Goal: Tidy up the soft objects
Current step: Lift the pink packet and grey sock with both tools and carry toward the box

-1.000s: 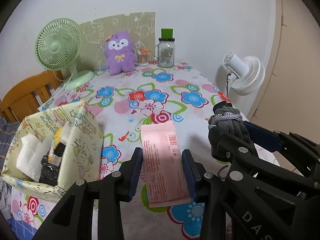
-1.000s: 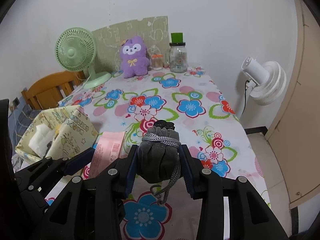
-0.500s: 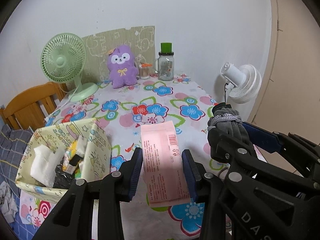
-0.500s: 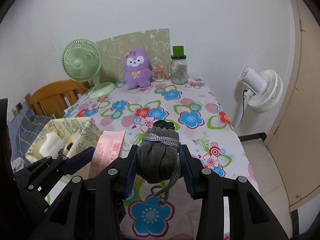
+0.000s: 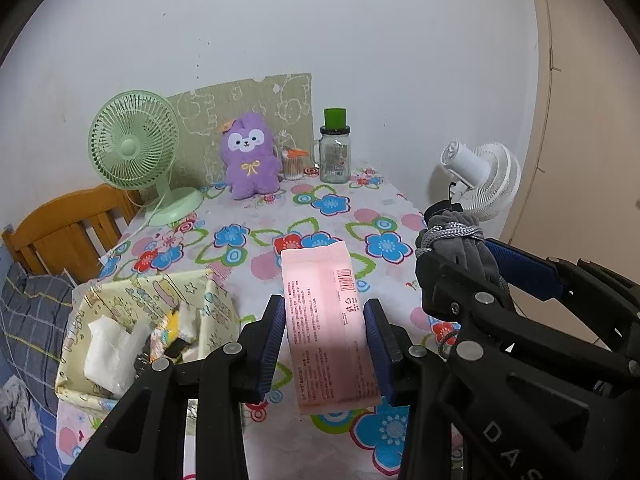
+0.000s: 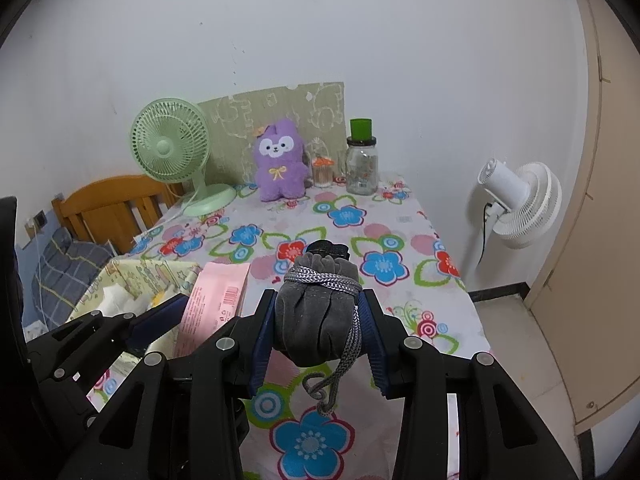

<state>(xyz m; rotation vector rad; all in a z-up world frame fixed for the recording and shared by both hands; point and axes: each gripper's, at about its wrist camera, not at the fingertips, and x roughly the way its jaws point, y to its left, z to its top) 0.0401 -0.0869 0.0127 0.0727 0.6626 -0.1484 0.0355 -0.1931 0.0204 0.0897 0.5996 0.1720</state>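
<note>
My left gripper (image 5: 324,320) is shut on a flat pink packet (image 5: 326,320) with a barcode, held above the floral tablecloth (image 5: 328,204). My right gripper (image 6: 318,314) is shut on a grey velvet drawstring pouch (image 6: 316,316) whose cord dangles below; the pouch (image 5: 460,244) also shows at the right of the left wrist view. A yellow patterned fabric box (image 5: 140,320) with white tissue and small packets inside sits at the table's near left, below and left of the pink packet. A purple plush toy (image 5: 250,156) stands at the table's far end.
A green desk fan (image 5: 136,148), a glass jar with a green lid (image 5: 335,148) and a small cup of sticks (image 5: 293,162) line the far edge. A white fan (image 5: 484,180) stands off the table's right side. A wooden chair (image 5: 68,228) and checked cloth lie left.
Both grippers have risen with their loads; the table, the box and the far objects sit lower and smaller in both views. Grips unchanged.
</note>
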